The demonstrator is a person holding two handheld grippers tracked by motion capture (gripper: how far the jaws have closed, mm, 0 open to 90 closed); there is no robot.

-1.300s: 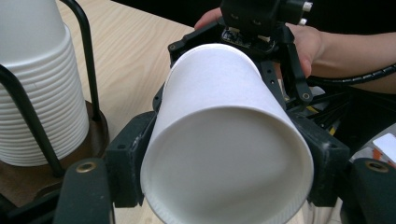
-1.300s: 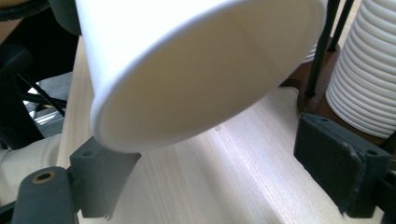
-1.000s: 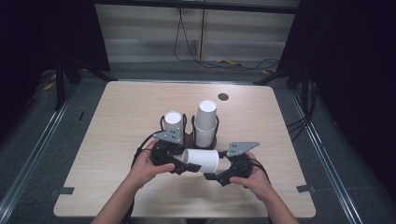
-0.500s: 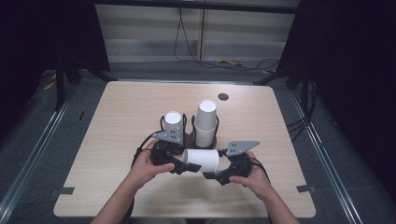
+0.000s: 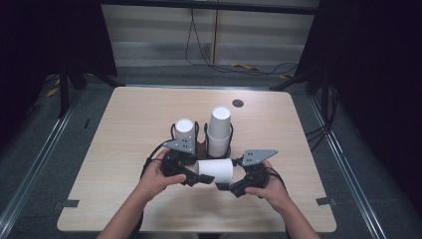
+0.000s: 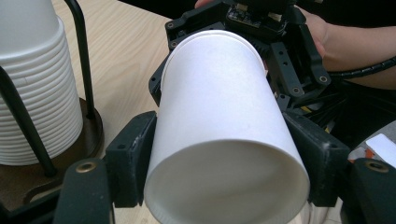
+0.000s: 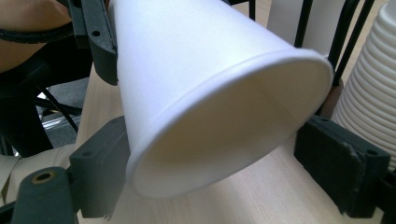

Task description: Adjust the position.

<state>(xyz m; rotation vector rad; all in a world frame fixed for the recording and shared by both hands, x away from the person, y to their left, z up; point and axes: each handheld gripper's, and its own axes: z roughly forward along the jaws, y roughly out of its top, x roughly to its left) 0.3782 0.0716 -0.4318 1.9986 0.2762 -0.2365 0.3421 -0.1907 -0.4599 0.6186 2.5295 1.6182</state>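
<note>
High view: paper cup (image 5: pixel 215 170) lying sideways at table (image 5: pixel 124 129) centre-front, between left gripper (image 5: pixel 195 178) at 9 o'clock and right gripper (image 5: pixel 225 186) at 3; cup stacks (image 5: pixel 219 130) at 12 | Left gripper view: jaws pinch the cup's (image 6: pixel 219 126) sides | Right gripper view: left pad touches cup (image 7: pixel 205 88), right pad apart, jaws spread.

I worked at a pale wooden counter (image 5: pixel 124 124) with a small dark round hole (image 5: pixel 238 103) near its far edge. Grey floor (image 5: pixel 45 134) lay around it, dark curtains (image 5: pixel 45 40) hung at both sides, and cables (image 5: pixel 239 67) trailed along the pale back wall (image 5: pixel 149 35).
</note>
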